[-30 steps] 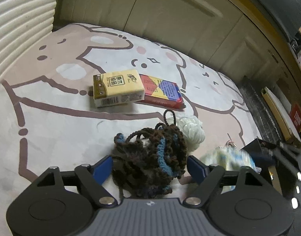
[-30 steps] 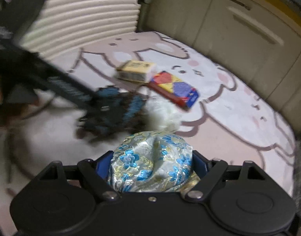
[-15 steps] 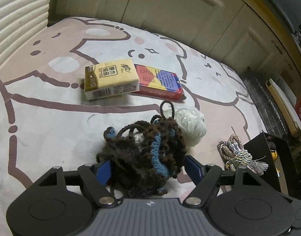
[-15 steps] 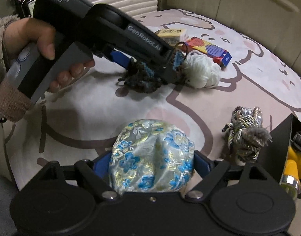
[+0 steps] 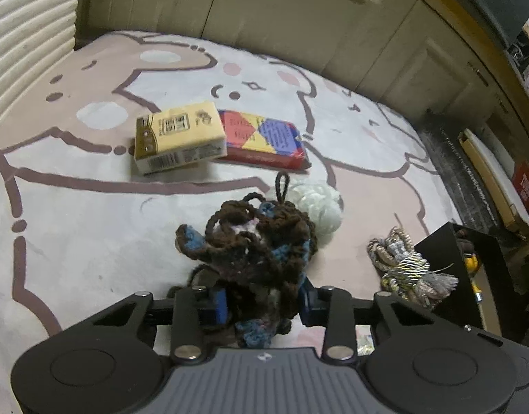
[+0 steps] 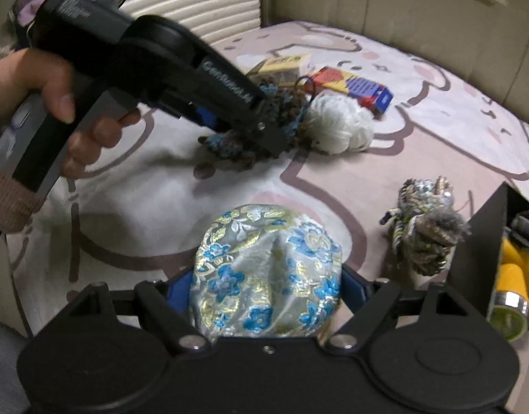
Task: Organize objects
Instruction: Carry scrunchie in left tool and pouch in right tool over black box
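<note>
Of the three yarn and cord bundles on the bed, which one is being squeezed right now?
The dark brown and blue crocheted yarn bundle, pinched by the left tool's fingers. The white yarn ball and the braided cord bundle lie untouched.

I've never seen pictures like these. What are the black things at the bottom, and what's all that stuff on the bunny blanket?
Each black thing is a claw that a person holds, one per hand, with a camera looking along its fingers. One picture comes from the left claw, the other from the right claw. The left claw is shut on a brown and blue yarn bundle. The right claw holds a shiny flowered pouch. On the blanket lie a yellow box, a red and blue box, a white yarn ball and a coil of braided cord. In the right picture you see the hand holding the left claw.
</note>
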Demonstrator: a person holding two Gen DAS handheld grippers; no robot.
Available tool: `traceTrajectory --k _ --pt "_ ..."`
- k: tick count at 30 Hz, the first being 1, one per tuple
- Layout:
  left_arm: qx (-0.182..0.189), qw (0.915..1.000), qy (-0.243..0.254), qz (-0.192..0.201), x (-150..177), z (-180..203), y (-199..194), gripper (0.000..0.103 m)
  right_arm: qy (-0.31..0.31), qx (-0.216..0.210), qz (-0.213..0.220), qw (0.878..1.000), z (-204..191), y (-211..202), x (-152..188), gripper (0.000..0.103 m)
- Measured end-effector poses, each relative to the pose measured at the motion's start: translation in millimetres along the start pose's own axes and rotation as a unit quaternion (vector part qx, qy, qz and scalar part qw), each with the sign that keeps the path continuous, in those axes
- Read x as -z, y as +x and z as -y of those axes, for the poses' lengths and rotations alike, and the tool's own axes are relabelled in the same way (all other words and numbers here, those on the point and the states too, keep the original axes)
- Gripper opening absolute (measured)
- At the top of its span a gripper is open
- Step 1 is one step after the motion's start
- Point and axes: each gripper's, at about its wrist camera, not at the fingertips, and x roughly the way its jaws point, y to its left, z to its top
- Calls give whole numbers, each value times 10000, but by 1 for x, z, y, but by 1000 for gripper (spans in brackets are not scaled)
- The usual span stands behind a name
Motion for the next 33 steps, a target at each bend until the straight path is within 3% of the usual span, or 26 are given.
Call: traceTrajectory --k 11,21,27,33 --pt "231 9988 -7 424 -19 25 -58 38 620 468 1002 9919 33 -62 -22 85" --pt "671 9959 134 596 -25 54 -92 38 1076 951 1697 9750 66 -119 -29 85" --pt "1011 9913 214 812 -31 74 -106 38 1181 1186 1933 9668 77 -146 -27 85" --pt "1253 9883 375 781 -27 92 -105 38 1278 1534 1991 9594 93 -167 -21 85"
